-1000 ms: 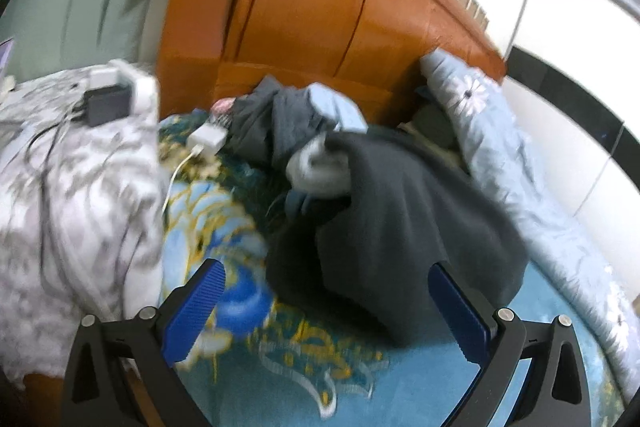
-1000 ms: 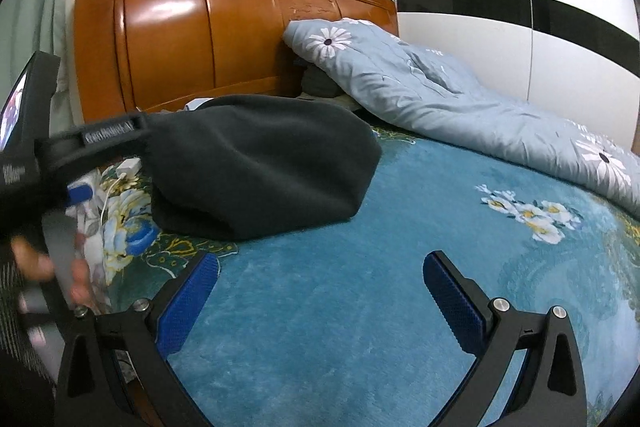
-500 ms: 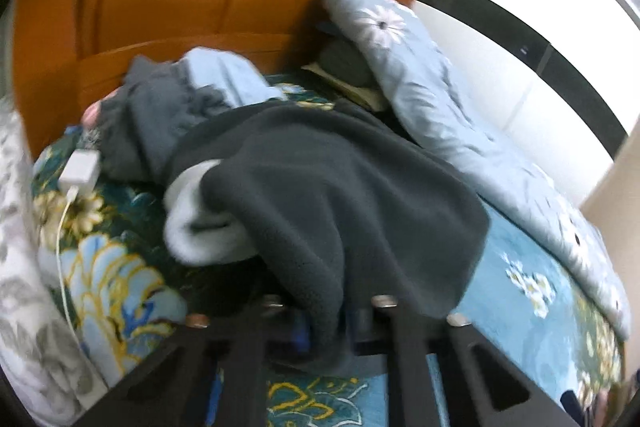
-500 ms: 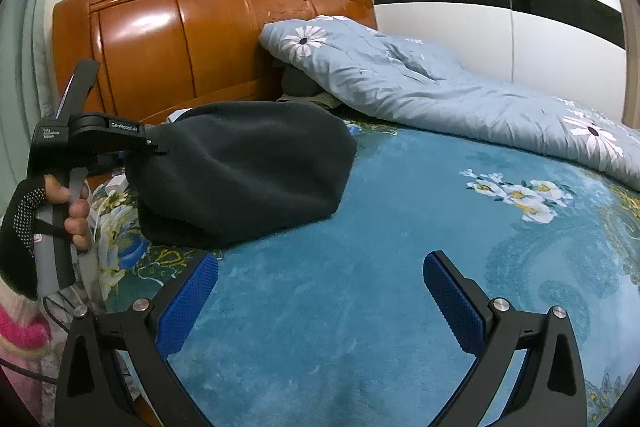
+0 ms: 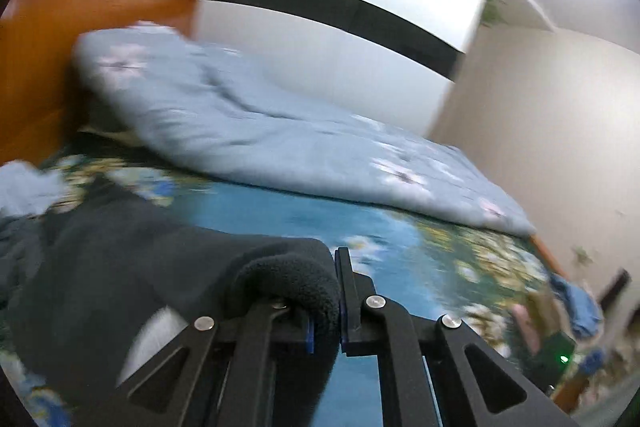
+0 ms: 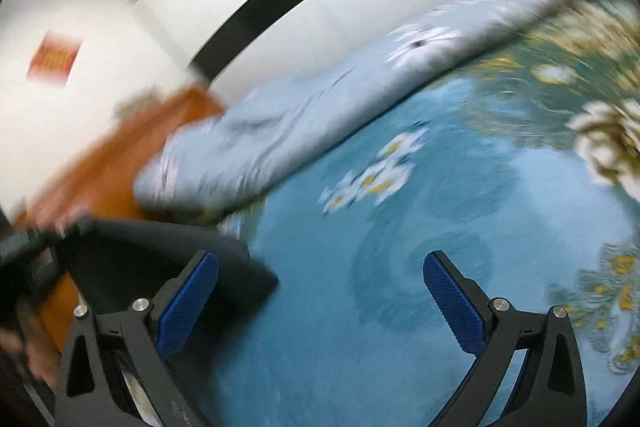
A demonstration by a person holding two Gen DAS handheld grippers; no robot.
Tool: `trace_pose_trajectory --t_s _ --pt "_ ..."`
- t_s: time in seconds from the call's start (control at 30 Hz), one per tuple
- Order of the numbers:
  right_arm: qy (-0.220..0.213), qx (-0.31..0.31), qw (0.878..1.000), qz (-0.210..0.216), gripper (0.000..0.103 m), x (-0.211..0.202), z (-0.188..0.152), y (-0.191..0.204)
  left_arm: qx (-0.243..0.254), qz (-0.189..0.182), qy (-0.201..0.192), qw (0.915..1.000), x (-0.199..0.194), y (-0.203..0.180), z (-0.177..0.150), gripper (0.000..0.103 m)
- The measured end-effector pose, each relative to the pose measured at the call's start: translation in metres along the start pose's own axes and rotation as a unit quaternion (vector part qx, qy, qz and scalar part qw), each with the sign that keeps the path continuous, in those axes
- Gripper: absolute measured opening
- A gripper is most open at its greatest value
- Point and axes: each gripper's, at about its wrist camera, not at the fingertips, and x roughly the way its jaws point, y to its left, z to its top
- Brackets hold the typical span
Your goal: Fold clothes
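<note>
The dark fleece garment (image 5: 132, 267) lies on the teal floral bedspread (image 5: 280, 215), one rolled edge pinched in the clenched left claw (image 5: 325, 323). The right claw (image 6: 320, 301) hangs released above the bedspread, beside the garment's blurred corner. A pale-blue quilt (image 5: 248, 135) lies behind.

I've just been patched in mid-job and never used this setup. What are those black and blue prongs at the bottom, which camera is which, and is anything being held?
There is no robot arm: a person holds a two-finger claw in each hand, with a fisheye camera on each looking forward along the fingers. In the left wrist view, the left claw is shut on a fold of the dark fleece garment. In the right wrist view, the right claw is open and holds nothing; its blue pads stand apart above the blue floral bedspread. A light blue quilt lies along the far side, by the wooden headboard. Both pictures are motion-blurred.
</note>
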Motion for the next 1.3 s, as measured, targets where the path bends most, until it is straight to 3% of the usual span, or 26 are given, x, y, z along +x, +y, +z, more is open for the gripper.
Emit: trace_pose_trajectory --t_s 0.1,0.2,0.3,0.4,0.5,0.6,0.77,0.87,0.97,1.07,1.17,1.2,1.23,1.3 --pt "-0.055 0.074 0.996 -0.005 0.103 -0.026 0.027 -0.031 0.037 -0.061 0.023 0.9972 0.029 -0.052 -0.002 0.008" --pt "-0.102 0.123 0.987 -0.012 0.103 -0.049 0.046 -0.056 0.071 -0.099 0.063 0.9906 0.062 -0.099 -0.012 0.008" --pt "-0.144 0.146 0.978 -0.028 0.103 -0.066 0.061 -0.071 0.090 -0.100 0.121 0.9835 0.104 -0.127 -0.027 0.009" --pt "-0.164 0.156 0.973 -0.041 0.103 -0.075 0.068 -0.082 0.091 -0.079 0.179 0.9765 0.144 -0.133 -0.045 0.011" --pt "-0.165 0.169 0.971 -0.041 0.103 -0.076 0.072 -0.094 0.043 -0.090 0.229 0.9683 0.167 -0.118 -0.052 0.014" --pt "-0.147 0.176 0.973 -0.035 0.103 -0.070 0.072 -0.098 0.010 -0.117 0.251 0.9610 0.163 -0.106 -0.052 0.027" --pt "-0.108 0.122 0.986 0.019 0.103 -0.059 0.071 -0.076 0.038 -0.144 0.224 0.9631 0.099 -0.090 -0.039 0.044" --pt "-0.079 0.020 0.995 0.059 0.103 -0.053 0.069 -0.034 0.034 -0.143 0.190 0.9707 0.067 -0.068 -0.032 0.052" --pt "-0.054 -0.093 0.990 0.087 0.103 -0.048 0.053 0.013 0.007 -0.136 0.192 0.9720 0.057 -0.043 -0.031 0.052" --pt "-0.036 -0.124 0.986 0.110 0.103 -0.042 0.037 0.028 0.026 -0.139 0.196 0.9704 0.039 -0.038 -0.030 0.052" --pt "-0.039 -0.126 0.987 0.097 0.103 -0.042 0.034 0.024 0.090 -0.082 0.167 0.9784 0.008 -0.039 -0.027 0.056" --pt "-0.041 -0.133 0.985 0.104 0.103 -0.045 0.034 0.026 0.100 -0.056 0.149 0.9821 -0.003 -0.034 -0.026 0.063" --pt "-0.043 -0.147 0.980 0.124 0.103 -0.050 0.031 0.034 0.100 -0.031 0.130 0.9860 -0.012 -0.024 -0.025 0.070" --pt "-0.038 -0.189 0.968 0.159 0.103 -0.054 0.023 0.054 0.065 0.023 0.092 0.9934 -0.027 0.011 -0.028 0.072"
